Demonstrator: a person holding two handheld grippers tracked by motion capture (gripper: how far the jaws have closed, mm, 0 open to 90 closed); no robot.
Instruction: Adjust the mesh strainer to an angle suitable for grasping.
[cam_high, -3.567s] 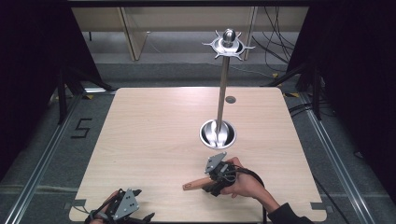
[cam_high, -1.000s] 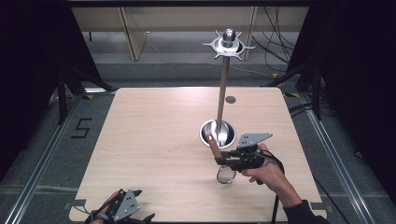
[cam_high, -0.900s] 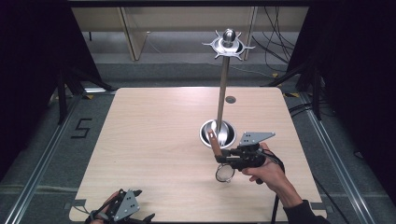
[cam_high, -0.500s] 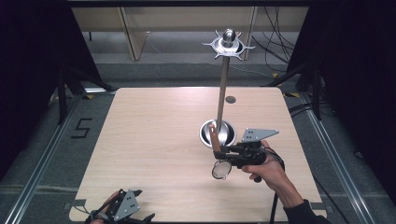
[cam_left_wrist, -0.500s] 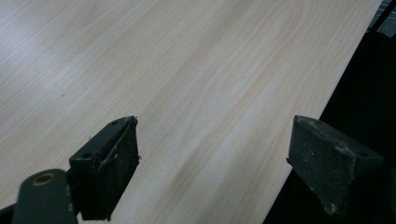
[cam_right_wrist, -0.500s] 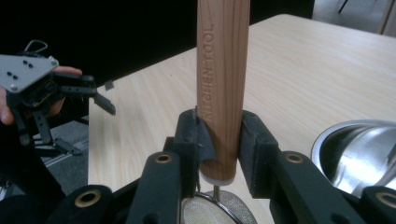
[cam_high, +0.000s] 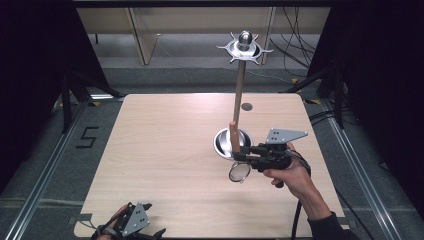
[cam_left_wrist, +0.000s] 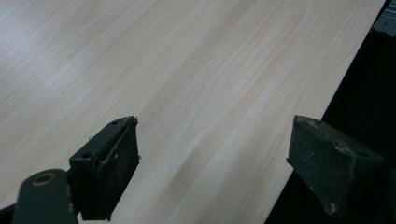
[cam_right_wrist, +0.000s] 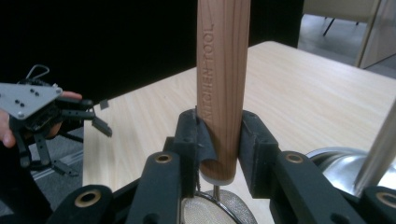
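beside stand base (cam_high: 226, 145), right gripper (cam_high: 242, 154) fingers clenched on upright strainer handle (cam_right_wrist: 221, 88); left gripper (cam_left_wrist: 215, 172) fingers released.

On the table (cam_high: 165, 165), right of the middle: a stand (cam_high: 239, 100) with its base (cam_high: 222, 142) toward the right side. Just in front of the base: a strainer (cam_high: 239, 171), handle (cam_right_wrist: 222, 84) up, mesh low over the table, between the jaws of the right gripper (cam_high: 243, 156). Far off at the near left corner: the left gripper (cam_high: 131, 222), with bare table and its edge in front.
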